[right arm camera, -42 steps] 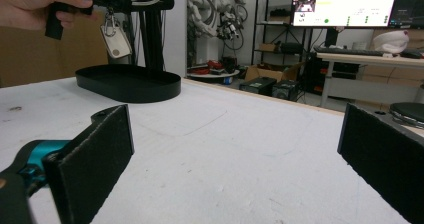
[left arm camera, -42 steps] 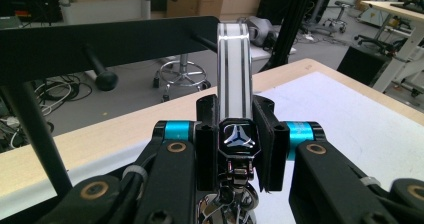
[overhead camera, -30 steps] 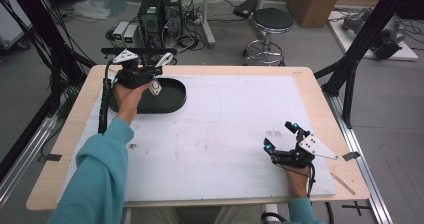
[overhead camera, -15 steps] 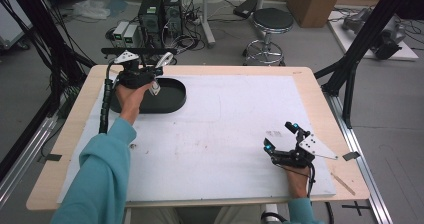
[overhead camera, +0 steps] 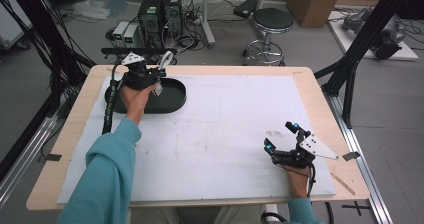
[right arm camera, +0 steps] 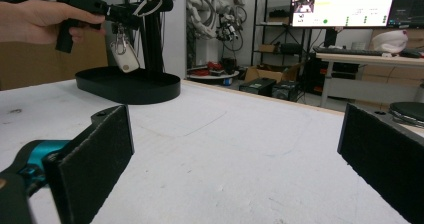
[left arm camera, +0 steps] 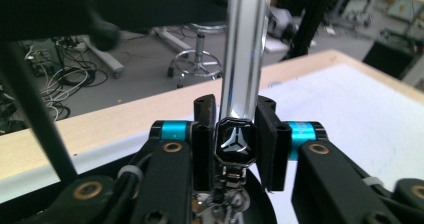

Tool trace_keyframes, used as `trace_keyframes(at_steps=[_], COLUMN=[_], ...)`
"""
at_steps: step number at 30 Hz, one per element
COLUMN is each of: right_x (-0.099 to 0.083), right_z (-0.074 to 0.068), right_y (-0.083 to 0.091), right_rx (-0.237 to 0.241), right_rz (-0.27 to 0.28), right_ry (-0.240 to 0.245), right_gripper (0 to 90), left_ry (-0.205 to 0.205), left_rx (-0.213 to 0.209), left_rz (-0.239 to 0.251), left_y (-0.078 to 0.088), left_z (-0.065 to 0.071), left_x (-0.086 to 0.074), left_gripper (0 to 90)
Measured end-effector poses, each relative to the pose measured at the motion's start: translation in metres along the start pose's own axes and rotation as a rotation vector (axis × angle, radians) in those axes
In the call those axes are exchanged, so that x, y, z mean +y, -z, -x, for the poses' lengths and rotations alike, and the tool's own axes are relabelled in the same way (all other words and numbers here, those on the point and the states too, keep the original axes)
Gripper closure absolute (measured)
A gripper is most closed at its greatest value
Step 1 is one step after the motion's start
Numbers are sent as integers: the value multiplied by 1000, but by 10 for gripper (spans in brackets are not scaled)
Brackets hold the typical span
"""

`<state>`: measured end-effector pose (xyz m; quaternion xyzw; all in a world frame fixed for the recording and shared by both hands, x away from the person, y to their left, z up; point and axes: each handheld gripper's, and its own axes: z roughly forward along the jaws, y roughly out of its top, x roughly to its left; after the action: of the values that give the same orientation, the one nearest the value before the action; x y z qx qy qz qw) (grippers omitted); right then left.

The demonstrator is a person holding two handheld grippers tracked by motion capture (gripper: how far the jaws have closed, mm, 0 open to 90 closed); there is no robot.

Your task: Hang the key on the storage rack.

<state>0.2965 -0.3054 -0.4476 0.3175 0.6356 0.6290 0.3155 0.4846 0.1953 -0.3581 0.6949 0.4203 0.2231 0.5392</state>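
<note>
Tray (overhead camera: 172,98) under left hand-held gripper (overhead camera: 159,73) | pinching carabiner (left arm camera: 243,49) | right hand-held gripper (overhead camera: 281,136) spread wide

High view overhead, gripper views low, perhaps sharing tray (overhead camera: 172,100)

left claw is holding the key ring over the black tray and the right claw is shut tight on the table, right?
Not quite. The right claw is open, its pads wide apart in the right gripper view. The left claw does hold the key ring over the black tray.

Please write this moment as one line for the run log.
left gripper: shut on carabiner, above black tray | right gripper: open, empty | white mat
</note>
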Motion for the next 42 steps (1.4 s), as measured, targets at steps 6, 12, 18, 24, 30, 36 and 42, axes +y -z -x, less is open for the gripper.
trace_keyframes(at_steps=[6, 12, 18, 24, 30, 36, 42], right_x=[1, 1, 1, 1, 0, 0, 0], right_z=[0, 0, 0, 0, 1, 1, 0], right_y=[1, 1, 1, 1, 1, 1, 0], right_rx=[-1, 1, -1, 0, 1, 0, 1], right_rz=[11, 11, 9, 8, 6, 4, -1], right_ry=[-7, 2, -7, -1, 0, -1, -2], right_gripper=[9, 9, 8, 8, 8, 8, 9], left_ry=[-5, -15, -52, 7, 43, 61, 110], left_rx=[-5, -10, 5, -30, -43, -31, -53], left_rz=[-3, -3, -25, -12, 2, 9, 48], left_y=[-2, -4, -7, -10, -8, -5, -2], left_z=[-1, -2, 1, -2, -8, -11, -12], left_x=[-2, -6, -11, -14, -15, -14, -12], left_gripper=[737, 734, 731, 730, 712, 690, 693])
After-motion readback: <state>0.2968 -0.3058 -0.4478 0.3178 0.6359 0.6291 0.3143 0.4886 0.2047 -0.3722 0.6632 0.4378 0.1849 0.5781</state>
